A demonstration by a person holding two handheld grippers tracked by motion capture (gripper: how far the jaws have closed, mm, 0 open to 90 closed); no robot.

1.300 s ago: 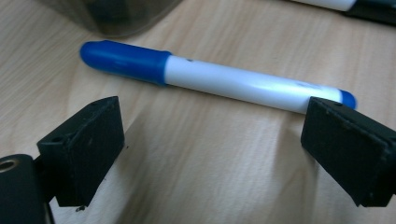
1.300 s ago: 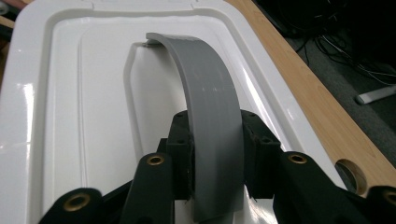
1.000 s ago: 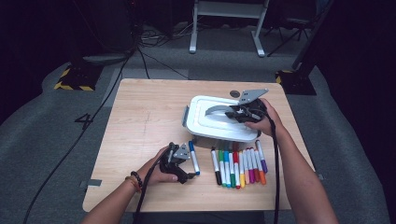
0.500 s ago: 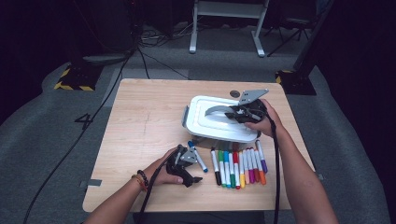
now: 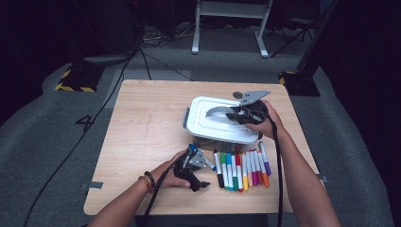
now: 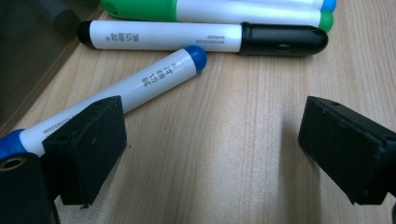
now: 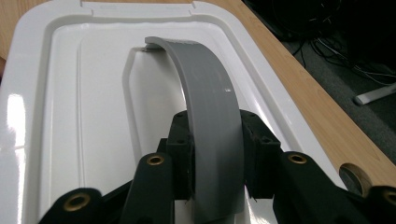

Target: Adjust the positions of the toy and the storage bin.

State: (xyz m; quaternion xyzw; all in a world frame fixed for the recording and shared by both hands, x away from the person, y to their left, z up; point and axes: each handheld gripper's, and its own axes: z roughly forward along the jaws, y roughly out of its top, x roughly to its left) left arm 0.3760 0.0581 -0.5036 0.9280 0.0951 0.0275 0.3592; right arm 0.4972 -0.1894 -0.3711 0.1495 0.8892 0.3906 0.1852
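Blue-capped marker [image 6: 140, 86] lies just outside the left gripper's [image 6: 212, 154] spread jaws, slanting far-right toward the marker row [image 5: 241, 168], while the right gripper [image 7: 217, 154] clamps the grey lid handle [image 7: 205, 93]

On the desk [image 5: 142, 142] the lidded box [image 5: 208, 127] sits behind a row of markers [image 5: 241, 168]; one loose marker [image 6: 140, 88] lies left of them.

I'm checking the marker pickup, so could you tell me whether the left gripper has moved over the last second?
Yes. The left gripper has shifted right, closer to the row of markers.
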